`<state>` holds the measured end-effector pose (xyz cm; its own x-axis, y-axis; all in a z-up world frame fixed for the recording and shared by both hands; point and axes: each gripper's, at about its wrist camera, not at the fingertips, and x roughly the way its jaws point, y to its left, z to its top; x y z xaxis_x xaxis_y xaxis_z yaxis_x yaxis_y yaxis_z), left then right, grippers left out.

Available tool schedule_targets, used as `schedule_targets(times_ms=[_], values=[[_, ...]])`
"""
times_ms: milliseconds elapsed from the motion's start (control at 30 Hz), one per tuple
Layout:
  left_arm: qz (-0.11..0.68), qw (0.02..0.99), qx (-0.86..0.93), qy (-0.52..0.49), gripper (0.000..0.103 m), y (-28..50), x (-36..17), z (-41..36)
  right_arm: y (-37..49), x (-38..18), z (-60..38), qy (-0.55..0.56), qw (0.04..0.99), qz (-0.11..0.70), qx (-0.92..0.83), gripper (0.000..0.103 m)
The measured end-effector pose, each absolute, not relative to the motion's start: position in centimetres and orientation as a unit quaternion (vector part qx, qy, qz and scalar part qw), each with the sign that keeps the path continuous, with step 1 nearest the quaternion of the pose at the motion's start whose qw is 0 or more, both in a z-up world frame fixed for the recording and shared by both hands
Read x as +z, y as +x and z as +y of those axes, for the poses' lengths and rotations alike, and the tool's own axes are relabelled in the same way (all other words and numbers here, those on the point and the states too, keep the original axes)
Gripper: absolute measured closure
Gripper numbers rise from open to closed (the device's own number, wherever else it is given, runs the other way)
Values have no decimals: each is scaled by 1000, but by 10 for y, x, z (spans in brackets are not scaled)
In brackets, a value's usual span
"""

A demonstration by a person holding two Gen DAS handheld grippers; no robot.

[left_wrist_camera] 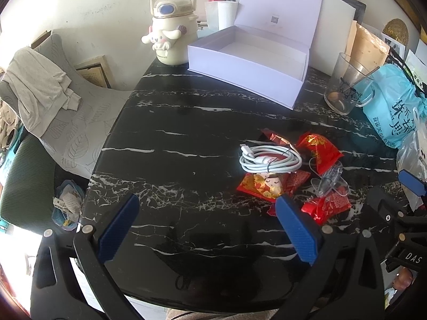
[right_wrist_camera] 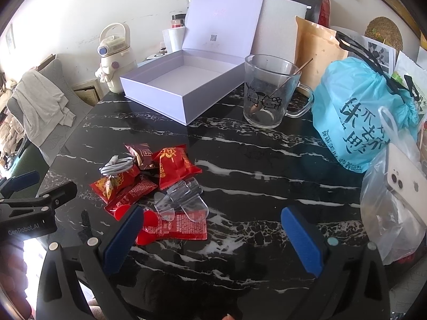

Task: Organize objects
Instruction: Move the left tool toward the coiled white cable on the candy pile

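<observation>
Black marble table (left_wrist_camera: 173,160) carried everything: I saw the white box (left_wrist_camera: 248,61) open and empty at its far edge, snack packets (right_wrist_camera: 170,165) and cable (left_wrist_camera: 269,158) heaped mid-table. My left gripper (left_wrist_camera: 208,226) and right gripper (right_wrist_camera: 213,237) hovered wide open, holding nothing; sorting hadn't begun.

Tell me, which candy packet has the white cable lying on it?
The red packet with the cartoon face: the coiled white cable rests across its top edge. The other red packets lie beside or below it, uncovered by cable.
</observation>
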<state>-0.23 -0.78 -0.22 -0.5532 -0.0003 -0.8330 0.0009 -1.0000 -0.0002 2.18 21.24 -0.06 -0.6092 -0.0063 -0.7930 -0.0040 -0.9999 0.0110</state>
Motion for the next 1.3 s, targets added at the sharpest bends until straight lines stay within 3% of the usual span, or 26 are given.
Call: schedule_targets(times_ms=[1300], values=[[2,-35,-871,490,0,-24,-4,6,-8,-4,218,451,45,-7,-892,1]])
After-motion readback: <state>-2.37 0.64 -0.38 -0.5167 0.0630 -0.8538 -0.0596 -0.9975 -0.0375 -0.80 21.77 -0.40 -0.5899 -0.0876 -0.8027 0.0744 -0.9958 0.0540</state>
